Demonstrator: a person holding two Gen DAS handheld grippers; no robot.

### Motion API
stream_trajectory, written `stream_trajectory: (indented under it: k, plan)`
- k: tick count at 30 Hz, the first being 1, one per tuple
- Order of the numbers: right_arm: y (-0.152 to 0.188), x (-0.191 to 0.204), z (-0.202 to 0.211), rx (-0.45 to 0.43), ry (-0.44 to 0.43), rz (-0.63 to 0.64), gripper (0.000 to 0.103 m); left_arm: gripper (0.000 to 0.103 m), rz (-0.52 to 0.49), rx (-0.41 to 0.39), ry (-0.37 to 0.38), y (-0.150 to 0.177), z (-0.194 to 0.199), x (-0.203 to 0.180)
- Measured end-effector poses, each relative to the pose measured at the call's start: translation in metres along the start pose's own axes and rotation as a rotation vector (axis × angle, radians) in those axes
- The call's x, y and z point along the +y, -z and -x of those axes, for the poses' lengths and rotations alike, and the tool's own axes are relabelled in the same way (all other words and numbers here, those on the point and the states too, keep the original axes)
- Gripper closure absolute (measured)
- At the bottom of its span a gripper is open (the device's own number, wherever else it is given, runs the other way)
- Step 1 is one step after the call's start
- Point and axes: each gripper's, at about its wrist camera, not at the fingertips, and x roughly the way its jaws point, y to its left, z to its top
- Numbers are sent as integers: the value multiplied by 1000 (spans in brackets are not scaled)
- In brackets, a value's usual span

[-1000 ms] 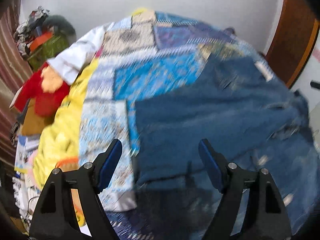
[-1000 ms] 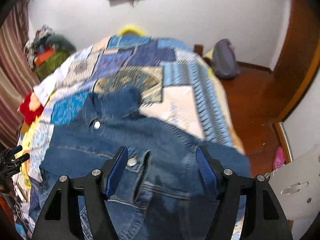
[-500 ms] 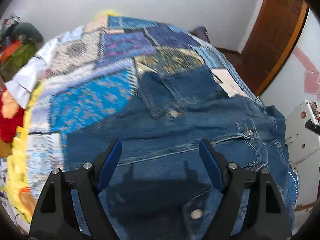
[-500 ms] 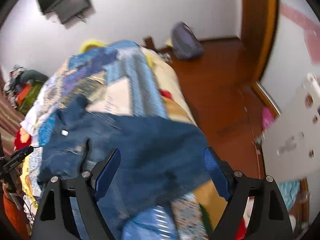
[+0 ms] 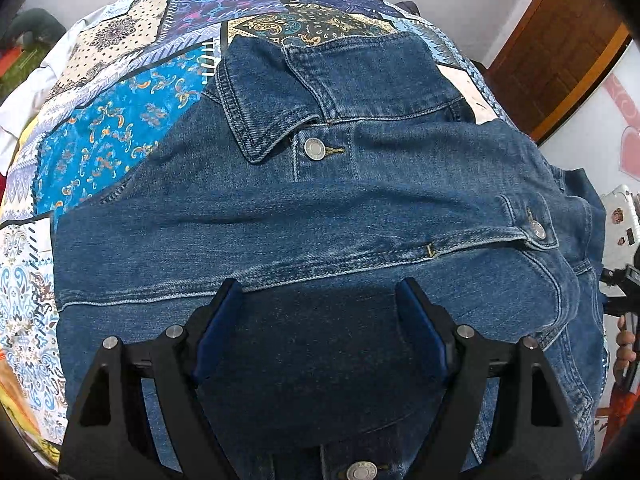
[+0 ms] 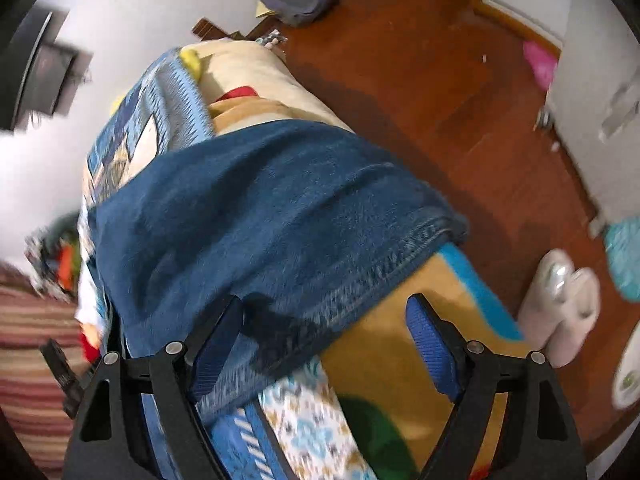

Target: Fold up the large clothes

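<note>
**Denim jacket spread on the bed, both grippers poised over it**

The blue denim jacket with metal buttons lies front-up across the bed's blue-and-cream patchwork quilt, collar toward the far wall, which gives a flat base for folding. A sleeve is laid across the chest, its buttoned cuff to the right, so I judge a first fold is already made. The left gripper hangs over the lower front panel, jaws released and holding nothing. At the bed's right edge, denim drapes over the side above the reddish wooden floor. There the right gripper has its jaws spread, the hem lying between them but ungripped, probably lining up to take that overhanging edge and bring it inward.
</note>
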Motion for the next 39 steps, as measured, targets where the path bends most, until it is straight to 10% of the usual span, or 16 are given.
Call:
stream_trajectory:
  k: [5, 12, 25, 31, 39]
  plan:
    - [-15, 0, -17, -23, -41, -69, 36, 24, -9, -14, -11, 4, 0, -1]
    - [-22, 38, 6, -126, 19, 35, 82, 27, -18, -35, -32, 3, 9, -6]
    - [31, 225, 123, -374, -215, 475, 88, 30, -29, -244, -57, 5, 97, 11]
    - [88, 305, 105, -285, -324, 660, 88, 30, -24, -296, -57, 21, 130, 30]
    - [134, 311, -11, -51, -136, 726, 87, 30, -23, -278, -82, 47, 137, 51]
